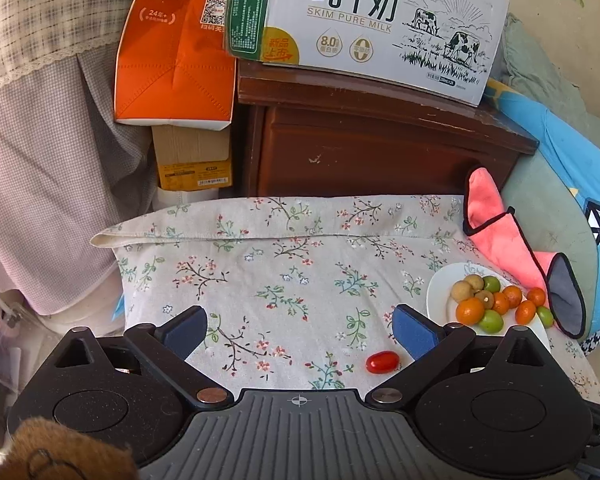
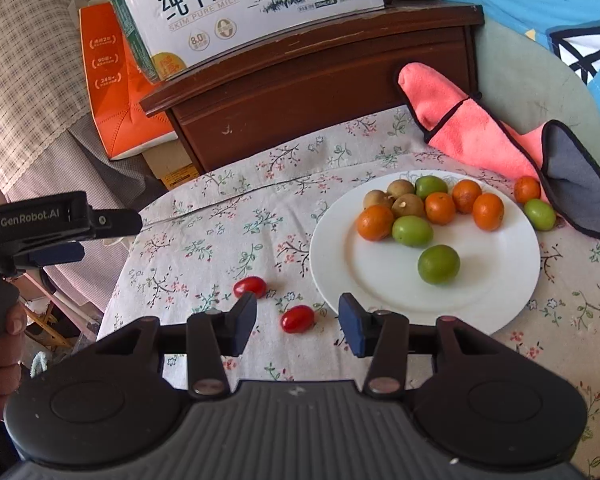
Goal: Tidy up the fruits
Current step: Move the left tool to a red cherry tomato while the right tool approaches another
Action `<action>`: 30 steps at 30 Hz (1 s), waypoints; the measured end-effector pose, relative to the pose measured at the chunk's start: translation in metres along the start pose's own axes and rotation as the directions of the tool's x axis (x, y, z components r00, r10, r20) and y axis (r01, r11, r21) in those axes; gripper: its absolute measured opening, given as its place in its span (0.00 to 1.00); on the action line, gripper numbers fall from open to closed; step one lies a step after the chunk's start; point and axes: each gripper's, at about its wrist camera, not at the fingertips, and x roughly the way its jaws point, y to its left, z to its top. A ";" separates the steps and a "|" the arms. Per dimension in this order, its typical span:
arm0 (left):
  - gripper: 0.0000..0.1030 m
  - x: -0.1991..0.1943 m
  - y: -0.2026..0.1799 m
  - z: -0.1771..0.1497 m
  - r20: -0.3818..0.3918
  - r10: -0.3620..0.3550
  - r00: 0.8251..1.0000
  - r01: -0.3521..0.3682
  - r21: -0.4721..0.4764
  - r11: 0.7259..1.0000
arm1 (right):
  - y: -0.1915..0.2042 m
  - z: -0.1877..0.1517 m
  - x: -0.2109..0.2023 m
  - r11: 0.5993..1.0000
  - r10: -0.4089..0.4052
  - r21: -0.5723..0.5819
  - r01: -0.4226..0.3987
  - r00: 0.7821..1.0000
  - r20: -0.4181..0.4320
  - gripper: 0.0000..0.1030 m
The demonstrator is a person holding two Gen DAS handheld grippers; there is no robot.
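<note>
Lying between spread right tool (image 2: 298, 322) fingers: cherry tomato (image 2: 297, 319), untouched.

Milk carton (image 1: 364, 28) marked "纯牛奶 SKIM PURE MILK", "8.0"; left gripper (image 2: 60, 224) body marked "GenRobot.AI" (orange box (image 1: 176, 40) print: "2022", "90", "24").
</note>
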 end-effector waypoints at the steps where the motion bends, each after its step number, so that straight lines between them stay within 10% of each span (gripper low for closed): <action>1: 0.97 0.000 0.001 -0.001 -0.002 0.003 1.000 -0.003 -0.001 1.000 | 0.004 -0.005 0.003 1.000 0.002 -0.007 -0.002 1.000 -0.014 0.45; 16: 0.97 0.023 0.018 -0.016 -0.123 0.003 0.992 -0.022 -0.150 0.988 | 0.021 -0.028 0.040 0.988 -0.072 -0.138 0.069 0.997 -0.023 0.45; 30: 0.97 0.033 0.004 -0.023 -0.157 -0.007 0.988 -0.006 -0.086 0.996 | 0.022 -0.026 0.057 0.978 -0.097 -0.184 0.101 0.995 0.032 0.37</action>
